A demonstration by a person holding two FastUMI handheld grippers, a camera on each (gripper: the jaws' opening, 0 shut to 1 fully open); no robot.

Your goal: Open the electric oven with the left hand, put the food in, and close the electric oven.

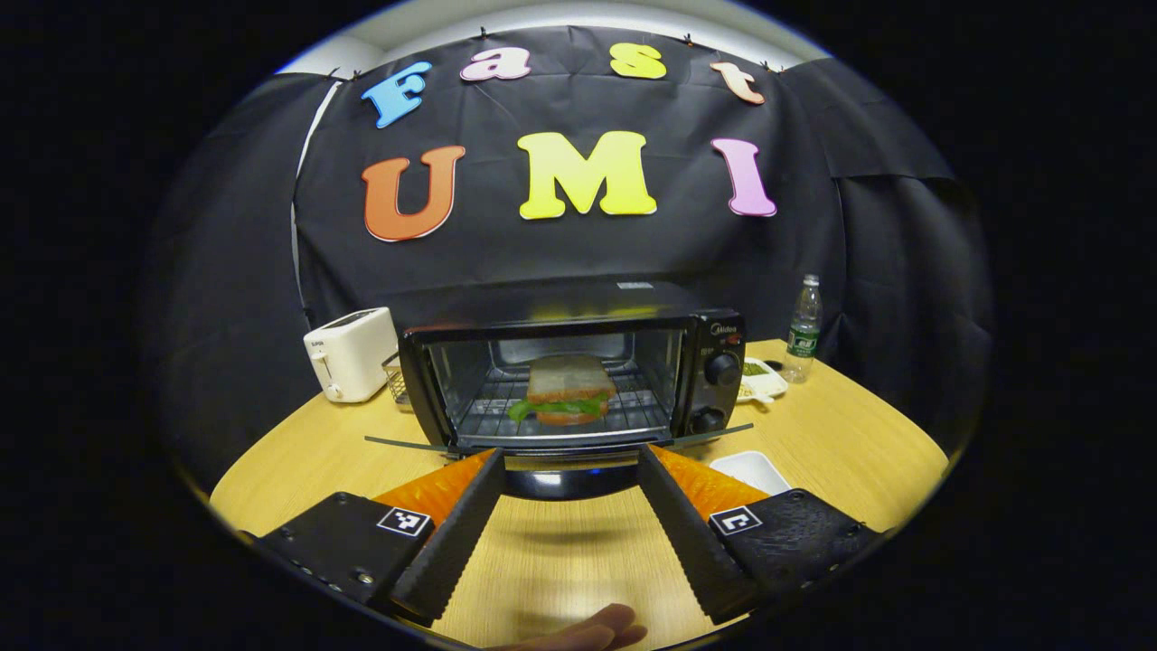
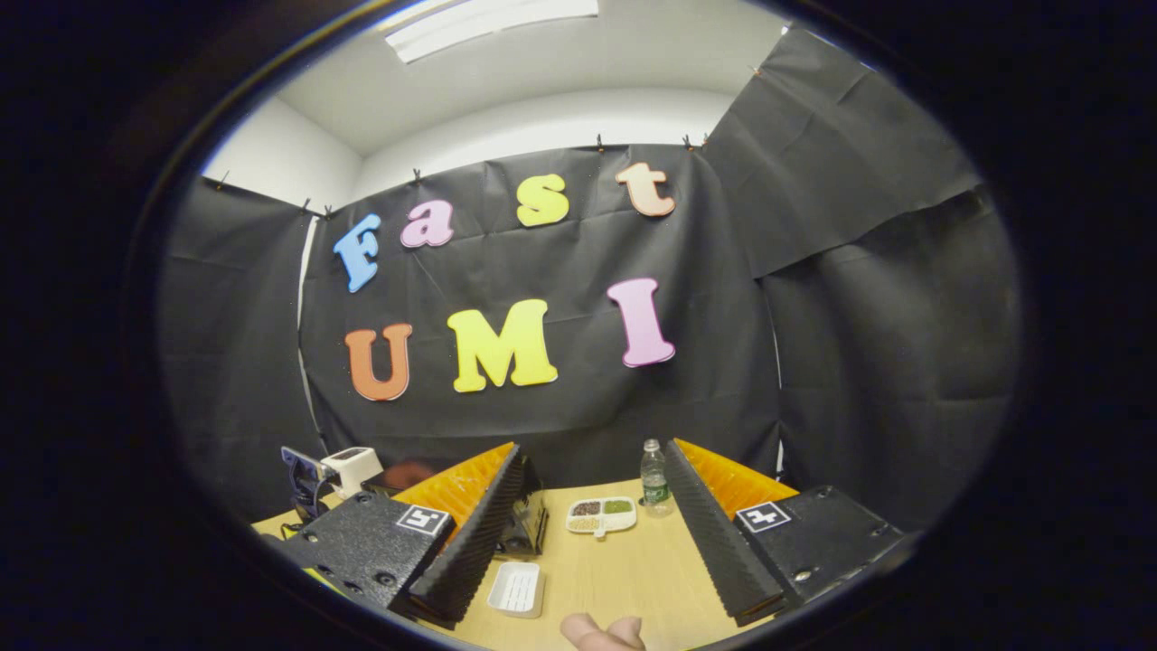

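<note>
A booth of black cloth around a pale wooden desk.

The black cloth (image 2: 560,398) hangs in creased panels, clipped along its top edge, behind the round-edged wooden desk (image 1: 841,443). Above it rise a white wall (image 2: 551,122) and a white ceiling (image 2: 542,63) with a bright strip light (image 2: 493,23).

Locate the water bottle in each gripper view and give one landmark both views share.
Left gripper view: the water bottle stands at the table's far right, right of the oven.
Right gripper view: the bottle stands at centre, between the right gripper's fingers, far off.
Shared landmark: the divided snack dish just left of the bottle.
</note>
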